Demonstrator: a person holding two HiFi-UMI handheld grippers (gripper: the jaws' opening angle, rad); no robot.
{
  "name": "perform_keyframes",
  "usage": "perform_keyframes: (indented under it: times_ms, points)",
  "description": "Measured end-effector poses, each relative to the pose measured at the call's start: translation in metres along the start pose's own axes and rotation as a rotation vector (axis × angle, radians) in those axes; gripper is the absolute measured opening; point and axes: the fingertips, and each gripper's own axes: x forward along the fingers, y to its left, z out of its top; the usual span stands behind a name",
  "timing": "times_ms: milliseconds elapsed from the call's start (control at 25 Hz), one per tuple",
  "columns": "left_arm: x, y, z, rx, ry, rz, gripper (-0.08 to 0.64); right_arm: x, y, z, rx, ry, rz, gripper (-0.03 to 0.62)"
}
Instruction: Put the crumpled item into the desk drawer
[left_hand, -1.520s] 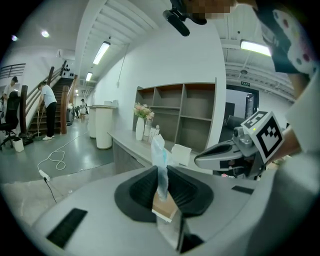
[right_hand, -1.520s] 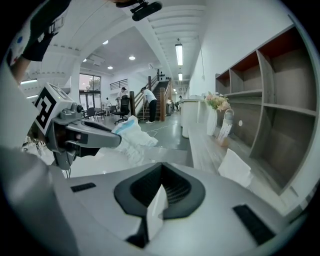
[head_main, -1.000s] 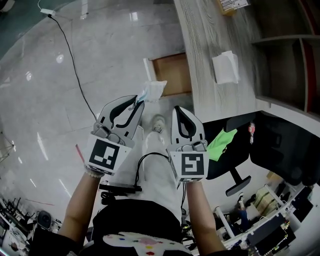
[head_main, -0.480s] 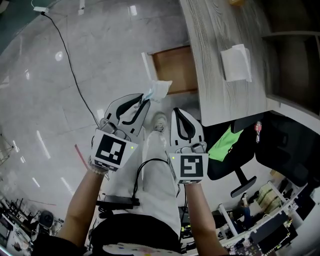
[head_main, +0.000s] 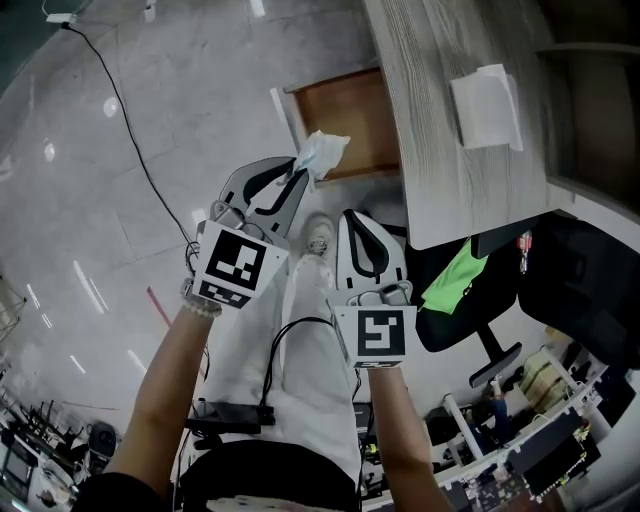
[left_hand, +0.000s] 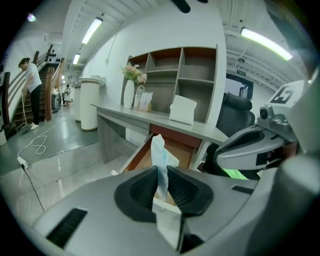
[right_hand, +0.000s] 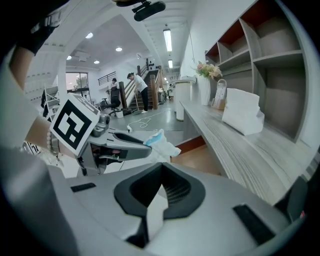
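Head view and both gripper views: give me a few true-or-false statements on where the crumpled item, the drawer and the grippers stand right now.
1. The left gripper is clamped on the crumpled item. True.
2. The desk drawer is shut. False: it is pulled open.
3. The right gripper holds something too. False: its jaws are together with nothing between them.
4. A white pack lies on the desk top. True.

Grey L claw (head_main: 298, 178) & R claw (head_main: 352, 218) w/ black pads (left_hand: 137, 191), b/w marker cubes (head_main: 238, 266); white trousers (head_main: 312, 355), black cable (head_main: 272, 360).
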Motion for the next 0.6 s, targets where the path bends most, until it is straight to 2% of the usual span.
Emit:
perform_keyframes:
  times_ms: [160, 320, 600]
  points:
    - [0.017, -0.006, -0.012, 0.008, 0.024, -0.033, 0.064, -0.001, -0.007, -0.014, -0.019, 0.021, -0.023, 0.005]
    - [0.033, -0.01, -0.023, 0.018, 0.055, -0.054, 0.064, -0.001, -0.012, -0.022, 0.004, 0.042, -0.045, 0.005]
    - [0.052, -0.019, -0.039, 0.096, 0.118, -0.07, 0.064, -0.001, -0.011, -0.031, 0.015, 0.026, -0.039, 0.005]
